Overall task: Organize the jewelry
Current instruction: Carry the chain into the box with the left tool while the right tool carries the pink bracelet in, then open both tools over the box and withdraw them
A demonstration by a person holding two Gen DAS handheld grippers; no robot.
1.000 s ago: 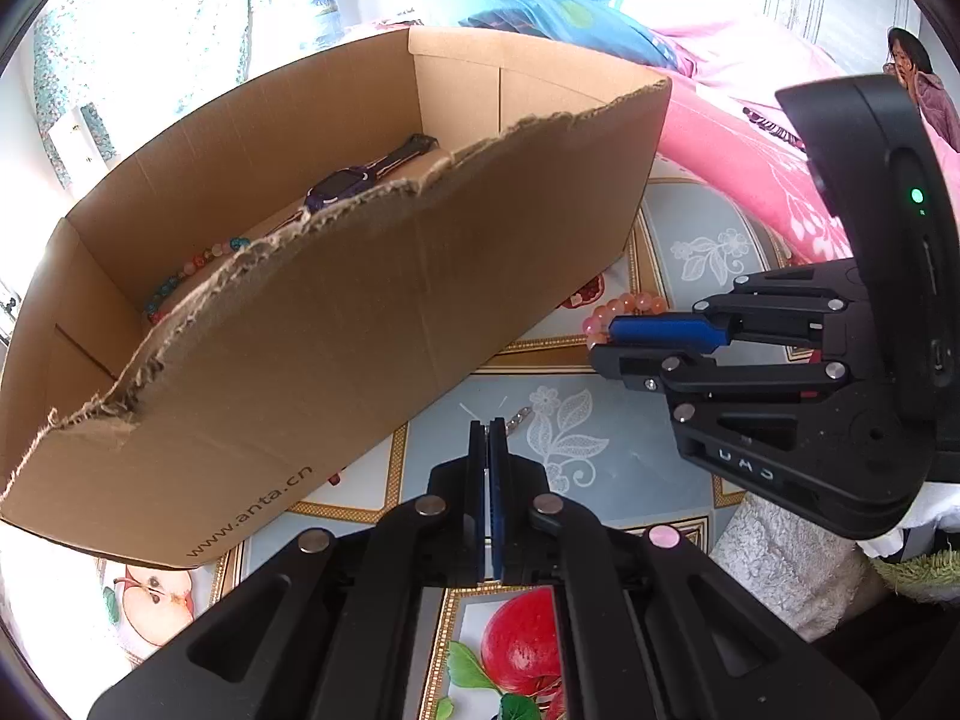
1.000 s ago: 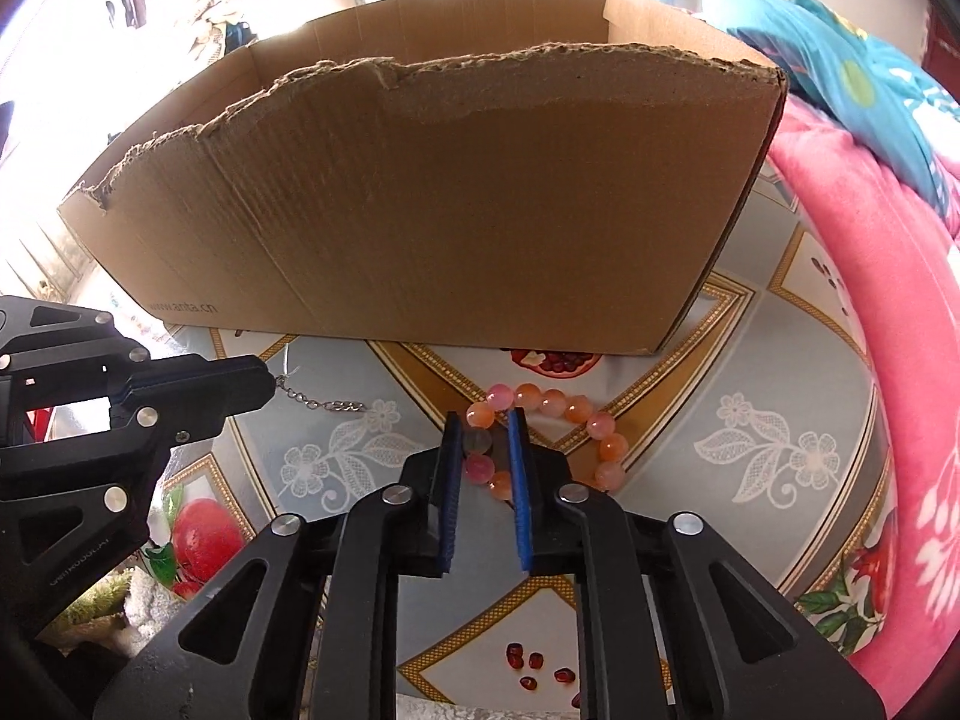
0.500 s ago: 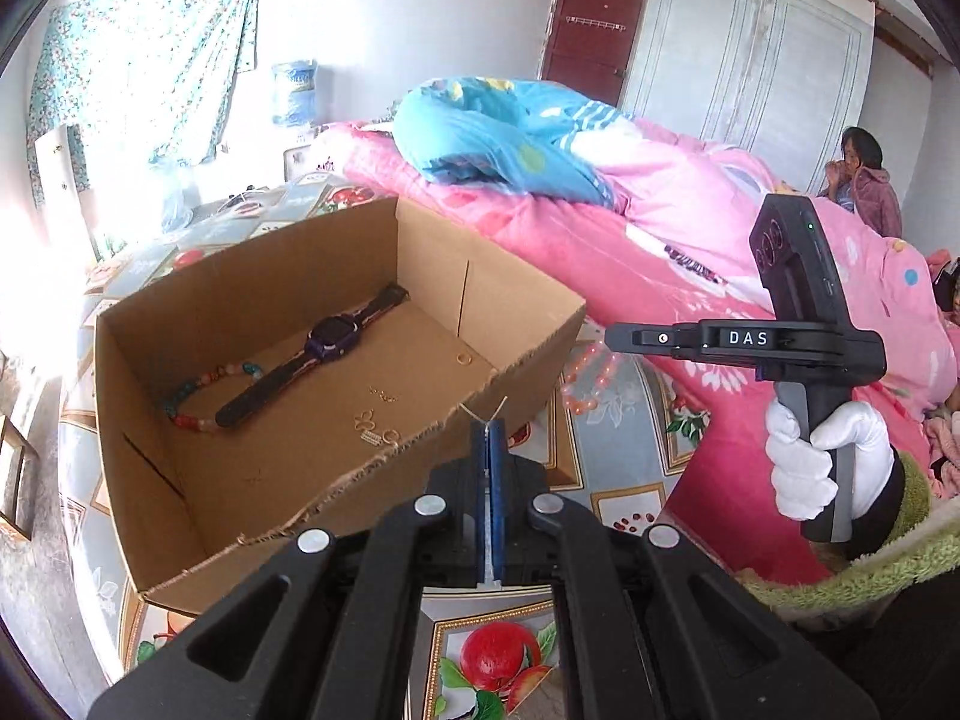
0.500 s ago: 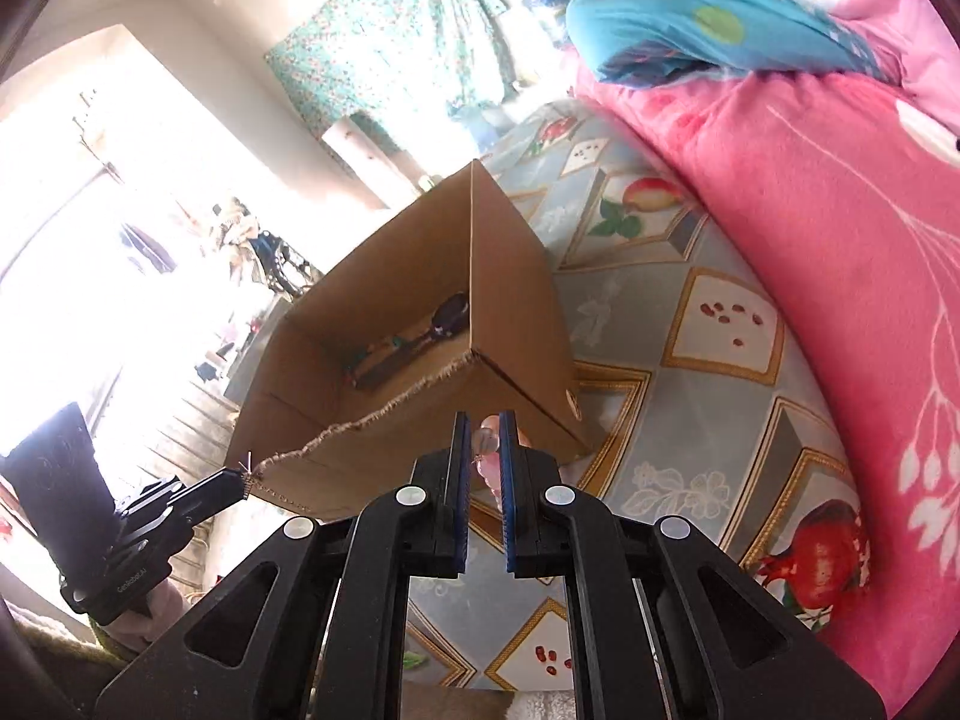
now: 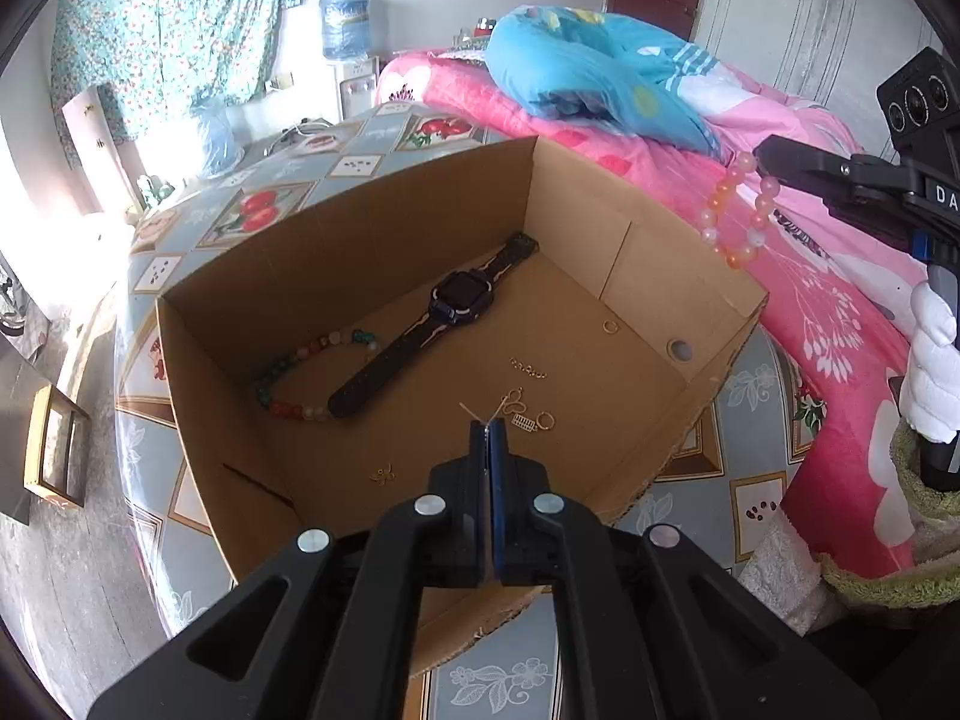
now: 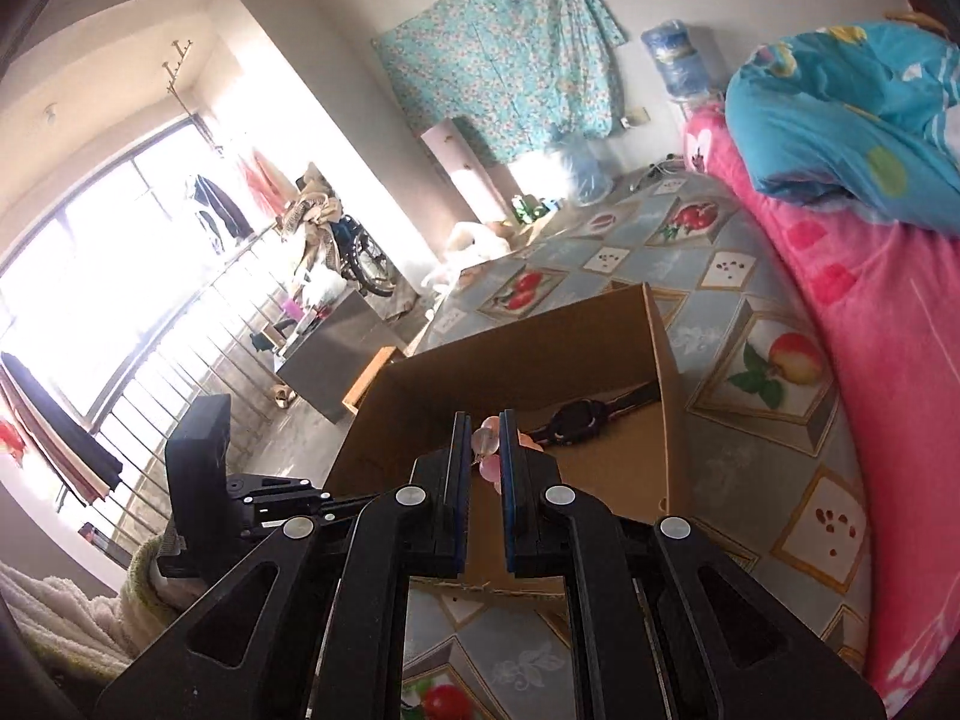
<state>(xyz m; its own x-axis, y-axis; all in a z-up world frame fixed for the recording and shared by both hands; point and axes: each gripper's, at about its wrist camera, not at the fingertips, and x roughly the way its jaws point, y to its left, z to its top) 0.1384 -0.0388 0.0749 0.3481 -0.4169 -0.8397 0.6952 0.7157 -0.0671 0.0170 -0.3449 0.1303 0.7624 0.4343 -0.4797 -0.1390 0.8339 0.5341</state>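
An open cardboard box [image 5: 360, 228] stands on the fruit-patterned cloth. In it lie a black watch [image 5: 447, 324], a multicoloured bead bracelet [image 5: 306, 360] and small gold pieces [image 5: 528, 414]. My left gripper [image 5: 487, 429] hovers over the box's near side, shut on a thin chain [image 5: 503, 411] whose strands stick out of the tips. At the upper right, my right gripper [image 5: 762, 156] is shut on a pink-orange bead bracelet [image 5: 735, 210], which hangs in the air beside the box's right wall. In the right wrist view the beads [image 6: 485, 450] sit between the pads, above the box [image 6: 540, 354].
Pink bedding [image 5: 840, 312] and a blue pillow [image 5: 600, 84] lie right of the box. A white-gloved hand [image 5: 933, 372] holds the right gripper's handle. Fluffy towels [image 5: 900, 576] pile up at the lower right. A floor and window railing [image 6: 180, 324] are to the left.
Both grippers have risen from the cloth to above the box. The pink-orange bracelet came up off the cloth with the right gripper, and the chain with the left.
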